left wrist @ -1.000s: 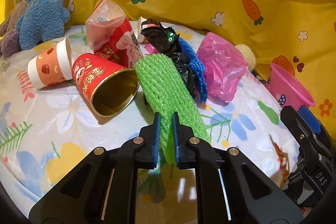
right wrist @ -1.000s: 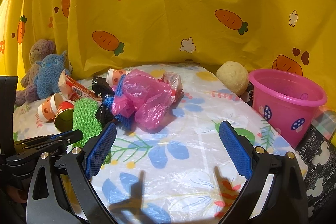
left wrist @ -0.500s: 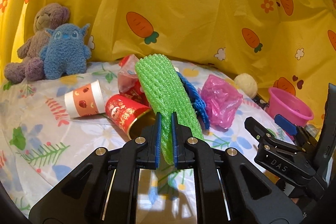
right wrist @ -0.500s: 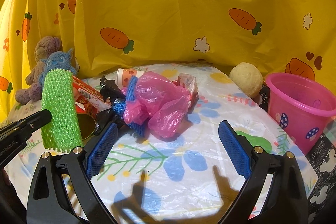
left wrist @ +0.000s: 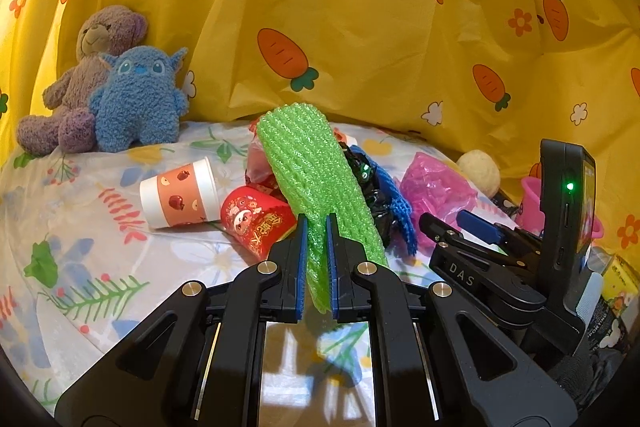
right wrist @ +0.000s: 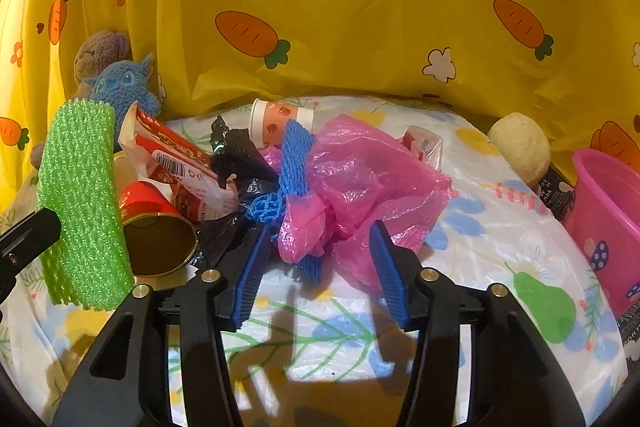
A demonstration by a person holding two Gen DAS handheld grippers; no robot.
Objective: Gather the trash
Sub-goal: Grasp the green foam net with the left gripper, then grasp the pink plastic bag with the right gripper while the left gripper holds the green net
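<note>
My left gripper [left wrist: 316, 223] is shut on the lower end of a green foam net [left wrist: 312, 163], which stands up above the table; the same green foam net [right wrist: 80, 187] shows at the left of the right wrist view. My right gripper [right wrist: 319, 227] is low over the floral table cover [right wrist: 480, 267]. Its jaws are closing, with a crumpled pink plastic bag [right wrist: 368, 167] and a blue foam net [right wrist: 296, 155] between them. A gap still shows beside the left pad. The right gripper [left wrist: 452, 219] also appears at the right of the left wrist view.
The trash pile holds a red cup [right wrist: 156, 227] on its side, a snack wrapper [right wrist: 176, 155], a black bag [right wrist: 240, 155] and a paper cup [left wrist: 180, 193]. A pink bucket [right wrist: 604, 219] and a yellow ball [right wrist: 520, 147] sit at the right. Plush toys [left wrist: 120, 95] lean on the yellow curtain.
My left gripper lifted the green net off the pile. My right gripper moved forward to the pink bag and its jaws narrowed around it.
</note>
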